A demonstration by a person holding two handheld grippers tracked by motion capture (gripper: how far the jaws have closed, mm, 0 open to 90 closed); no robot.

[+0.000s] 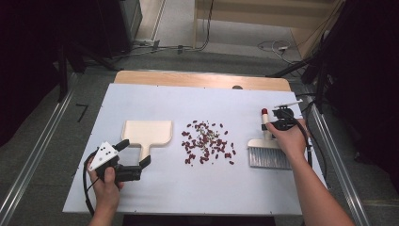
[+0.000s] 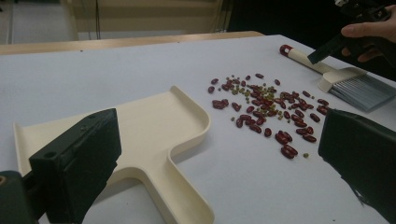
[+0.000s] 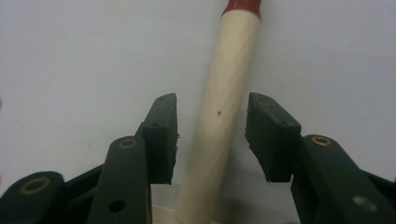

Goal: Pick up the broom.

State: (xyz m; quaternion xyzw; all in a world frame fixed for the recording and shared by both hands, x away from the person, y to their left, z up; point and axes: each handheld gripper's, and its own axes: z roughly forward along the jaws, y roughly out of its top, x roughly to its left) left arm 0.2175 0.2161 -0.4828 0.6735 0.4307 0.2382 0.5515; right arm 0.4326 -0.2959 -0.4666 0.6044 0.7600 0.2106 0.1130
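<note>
A cream dustpan [image 1: 147,133] lies flat on the white table, its handle pointing toward me. To its right is a scatter of red beans [image 1: 207,143] mixed with a few small green ones. A hand brush [image 1: 268,153] with grey bristles and a cream, red-tipped handle [image 3: 224,107] lies at the right. My right gripper [image 3: 212,105] straddles that handle, with a gap showing on each side between pad and wood. My left gripper [image 1: 135,152] stands open beside the dustpan's handle [image 2: 177,186], holding nothing. The left gripper view looks across the dustpan [image 2: 154,126] to the beans [image 2: 266,109] and the brush [image 2: 345,84].
The white table top [image 1: 141,193] ends close in front of my hands. A wooden strip [image 1: 202,79] runs along its far edge. Metal rails flank the table left and right, and cables lie on the floor beyond.
</note>
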